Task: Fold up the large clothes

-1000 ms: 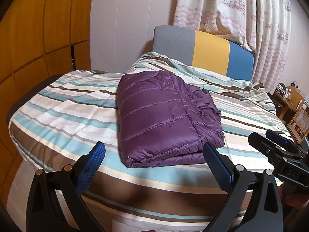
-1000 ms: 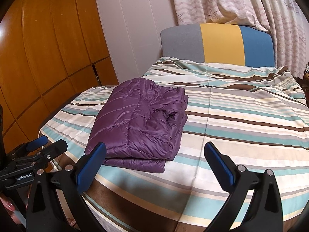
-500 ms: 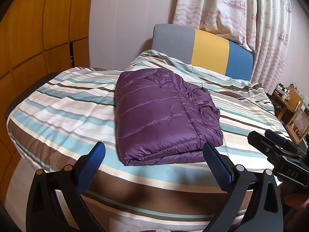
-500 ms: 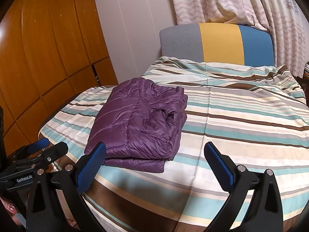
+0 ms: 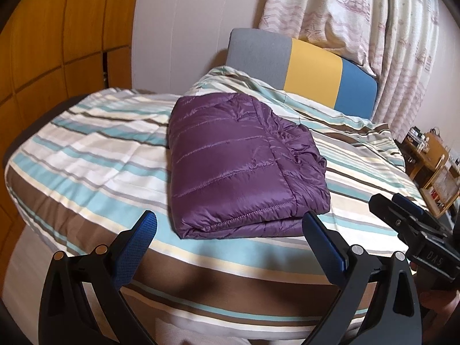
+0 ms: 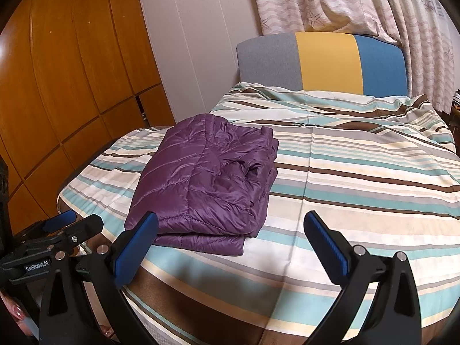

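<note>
A purple quilted puffer jacket (image 5: 241, 164) lies folded into a compact rectangle on the striped bed cover (image 5: 95, 155); the right wrist view shows the jacket (image 6: 207, 178) left of centre. My left gripper (image 5: 230, 227) hovers open just in front of the jacket's near edge, holding nothing. My right gripper (image 6: 230, 227) is open too, near the jacket's front right corner, with only bedding between its blue pads (image 6: 327, 244). Each gripper shows in the other's view: the right gripper (image 5: 414, 227) at the far right, the left gripper (image 6: 57, 235) at the lower left.
A grey, yellow and blue headboard (image 5: 302, 63) stands at the far end under patterned curtains (image 5: 345, 11). Wooden wardrobe panels (image 6: 66, 80) line the left side. A small wooden shelf (image 5: 431, 158) with items stands right of the bed. Bare striped bedding (image 6: 373, 172) stretches right of the jacket.
The left wrist view has drifted slightly, so the jacket sits a little higher in it. Both grippers stay open and the jacket has not moved on the bed.
</note>
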Demonstrator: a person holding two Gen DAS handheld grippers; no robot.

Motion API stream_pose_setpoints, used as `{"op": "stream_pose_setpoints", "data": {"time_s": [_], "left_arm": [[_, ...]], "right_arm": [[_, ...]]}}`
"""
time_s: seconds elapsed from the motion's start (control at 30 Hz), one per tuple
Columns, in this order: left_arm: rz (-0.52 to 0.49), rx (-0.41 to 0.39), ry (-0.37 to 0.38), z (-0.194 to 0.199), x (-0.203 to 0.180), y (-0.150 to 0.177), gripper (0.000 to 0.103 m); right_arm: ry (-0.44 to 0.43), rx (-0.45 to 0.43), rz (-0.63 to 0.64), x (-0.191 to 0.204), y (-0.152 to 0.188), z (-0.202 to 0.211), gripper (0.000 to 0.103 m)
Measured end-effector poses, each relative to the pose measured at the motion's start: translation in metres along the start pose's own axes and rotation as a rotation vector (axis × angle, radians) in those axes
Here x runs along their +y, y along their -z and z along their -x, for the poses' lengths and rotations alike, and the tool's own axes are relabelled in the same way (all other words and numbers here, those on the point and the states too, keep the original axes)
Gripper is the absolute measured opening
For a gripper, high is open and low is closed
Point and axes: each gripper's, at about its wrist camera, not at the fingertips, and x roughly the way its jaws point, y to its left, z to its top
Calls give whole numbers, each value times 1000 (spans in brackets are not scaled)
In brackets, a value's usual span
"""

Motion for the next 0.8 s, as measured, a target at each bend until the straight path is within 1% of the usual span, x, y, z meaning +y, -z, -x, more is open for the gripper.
{"op": "stream_pose_setpoints", "data": {"time_s": [0.07, 0.13, 0.27, 0.5, 0.6, 0.7, 0.8], "left_arm": [[19, 14, 11, -2, 3, 2, 100], [30, 9, -10, -2, 4, 3, 100], [21, 15, -56, -2, 2, 5, 100], [-9, 2, -65, 0, -1, 6, 100], [-15, 3, -81, -2, -1, 6, 100], [-17, 27, -77, -10, 0, 6, 100], [4, 79, -69, -25, 6, 7, 100]], "right_arm": [[-1, 3, 1, 0, 1, -1, 101], [-2, 7, 1, 0, 1, -2, 101], [-5, 13, -7, -1, 2, -4, 101], [-5, 17, -10, -2, 2, -5, 101], [-4, 18, -13, -2, 4, -6, 101], [-2, 27, -18, -4, 6, -10, 101], [6, 56, -32, -10, 11, -19, 101]]}}
